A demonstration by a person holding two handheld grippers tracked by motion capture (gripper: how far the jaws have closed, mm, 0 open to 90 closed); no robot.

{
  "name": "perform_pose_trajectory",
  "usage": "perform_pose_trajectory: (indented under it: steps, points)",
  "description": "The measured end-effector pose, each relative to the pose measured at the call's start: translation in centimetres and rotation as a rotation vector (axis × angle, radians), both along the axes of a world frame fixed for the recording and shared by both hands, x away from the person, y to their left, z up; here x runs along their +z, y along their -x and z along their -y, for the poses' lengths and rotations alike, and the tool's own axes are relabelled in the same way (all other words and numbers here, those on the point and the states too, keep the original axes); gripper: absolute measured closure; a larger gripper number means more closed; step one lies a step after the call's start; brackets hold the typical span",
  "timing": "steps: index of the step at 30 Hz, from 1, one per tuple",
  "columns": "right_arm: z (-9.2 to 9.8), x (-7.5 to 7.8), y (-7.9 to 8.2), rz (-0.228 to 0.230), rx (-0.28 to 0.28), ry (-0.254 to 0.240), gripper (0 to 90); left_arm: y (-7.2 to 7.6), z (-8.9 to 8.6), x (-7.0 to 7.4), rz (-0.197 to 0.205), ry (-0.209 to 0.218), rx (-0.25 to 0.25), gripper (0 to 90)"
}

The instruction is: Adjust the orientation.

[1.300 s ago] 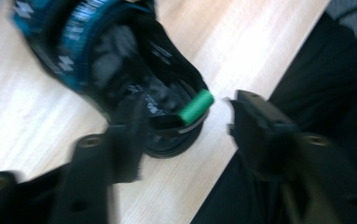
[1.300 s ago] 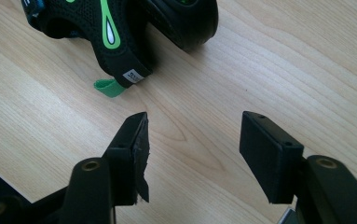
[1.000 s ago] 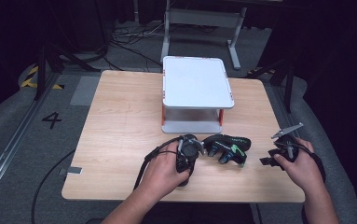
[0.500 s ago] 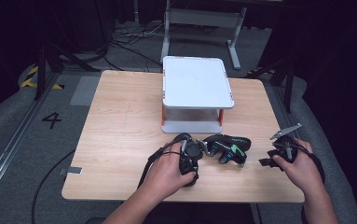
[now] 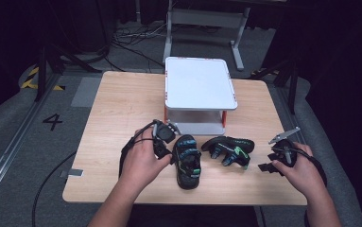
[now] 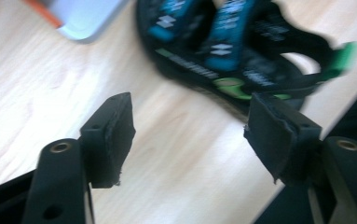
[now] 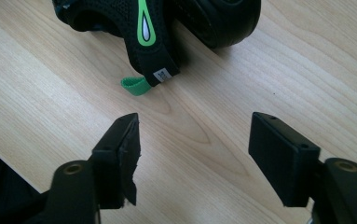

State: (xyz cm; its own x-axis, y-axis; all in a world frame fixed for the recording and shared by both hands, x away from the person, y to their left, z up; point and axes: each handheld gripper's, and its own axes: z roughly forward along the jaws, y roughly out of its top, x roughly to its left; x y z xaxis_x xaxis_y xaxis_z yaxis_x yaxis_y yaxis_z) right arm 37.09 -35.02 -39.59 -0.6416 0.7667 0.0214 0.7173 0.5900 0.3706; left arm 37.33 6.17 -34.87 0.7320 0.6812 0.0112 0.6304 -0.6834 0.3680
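Observation:
Two black sandals with blue and green straps lie near the table's front edge. The left sandal (image 5: 187,161) (image 6: 241,46) sits sole-down; the right sandal (image 5: 229,149) (image 7: 139,28) lies on its side, its green strap tab (image 7: 135,86) towards my right gripper. My left gripper (image 5: 165,142) (image 6: 190,126) is just left of the left sandal; its jaws have just been opening and nothing is between them. My right gripper (image 5: 267,160) (image 7: 195,149) rests right of the other sandal, jaws also just opening, over bare wood.
A white two-level rack (image 5: 200,82) with orange legs stands mid-table behind the sandals; its lower corner (image 6: 80,18) shows in the left gripper view. The wooden table (image 5: 117,109) has free room on its left half. Cables trail from both grippers.
My left hand has drawn back to the left off the left sandal, which now lies uncovered on the table. The right hand has stayed in place.

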Motion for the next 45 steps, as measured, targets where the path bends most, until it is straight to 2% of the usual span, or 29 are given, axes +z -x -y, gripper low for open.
perform_pose_trajectory:
  steps: [5,7,11,14,17,22,29,32,34,35,37,40,45]
  points:
    - [-0.6,-0.4,0.1,-0.006,0.018,0.022,27.3,-1.0,-2.3,-0.8,0.025,-0.015,0.056,27.0]
    - [-0.9,-0.6,0.1,0.002,0.030,0.023,22.2,-1.5,-2.9,-1.5,0.018,-0.030,0.071,26.7]
    - [-1.7,-0.7,0.2,0.006,0.022,0.021,21.1,-2.3,-4.0,-3.0,0.006,-0.052,0.104,25.3]
    - [-2.3,-0.8,0.4,0.004,0.041,0.040,21.9,-2.6,-4.4,-4.0,0.002,-0.058,0.112,25.4]
    - [-3.1,-1.0,0.4,0.008,0.069,0.062,26.3,-2.9,-4.8,-4.9,0.005,-0.066,0.123,25.6]
    - [-3.9,-0.9,0.1,0.063,0.095,0.046,31.8,-3.1,-5.3,-5.9,-0.006,-0.075,0.134,25.7]
    - [-4.8,-2.2,-0.9,0.085,0.112,0.053,33.2,-2.7,-5.2,-6.4,-0.016,-0.067,0.113,25.3]
    - [-5.1,-3.0,-1.4,0.072,0.122,0.060,40.8,-2.4,-5.1,-6.4,-0.027,-0.062,0.109,25.3]
    - [-5.1,-3.4,-1.7,0.052,0.125,0.051,52.6,-2.3,-5.2,-6.4,-0.024,-0.061,0.105,25.4]
    - [-5.2,-3.5,-1.7,0.056,0.131,0.048,56.3,-2.2,-5.2,-6.3,-0.024,-0.058,0.106,25.4]
    - [-5.3,-3.2,-1.6,0.084,0.131,0.059,63.9,-2.1,-5.2,-6.2,-0.023,-0.055,0.106,25.6]
    - [-5.5,-2.5,-1.4,0.094,0.137,0.037,65.7,-2.1,-5.3,-6.1,-0.021,-0.046,0.106,25.7]
    - [-5.4,-1.0,-0.6,0.147,0.141,-0.035,66.5,-2.1,-5.0,-6.1,-0.024,-0.043,0.100,26.0]
